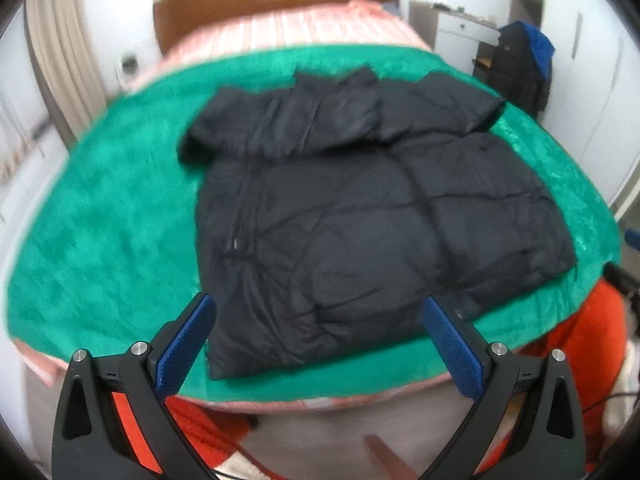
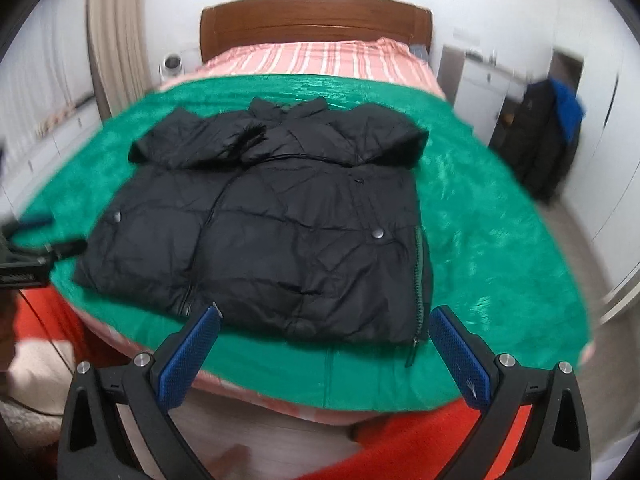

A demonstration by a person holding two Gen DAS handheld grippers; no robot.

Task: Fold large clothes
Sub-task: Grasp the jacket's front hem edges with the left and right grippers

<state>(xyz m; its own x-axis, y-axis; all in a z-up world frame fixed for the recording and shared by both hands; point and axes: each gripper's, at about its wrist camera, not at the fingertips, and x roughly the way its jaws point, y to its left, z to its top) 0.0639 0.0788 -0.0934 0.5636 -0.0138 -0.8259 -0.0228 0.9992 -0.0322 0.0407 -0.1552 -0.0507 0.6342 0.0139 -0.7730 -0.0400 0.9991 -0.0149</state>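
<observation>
A black puffer jacket lies flat on a green blanket, collar toward the headboard, both sleeves folded in across the chest. In the right wrist view the jacket shows its snaps and a side zipper. My left gripper hovers open above the jacket's hem near the bed's foot, holding nothing. My right gripper is also open over the hem and near edge of the blanket, empty. The left gripper's tip shows at the right wrist view's left edge.
The bed has a wooden headboard and a pink striped sheet. Dark and blue clothes hang by white cabinets at right. Curtains hang at left. An orange sleeve of the person is below the bed's foot.
</observation>
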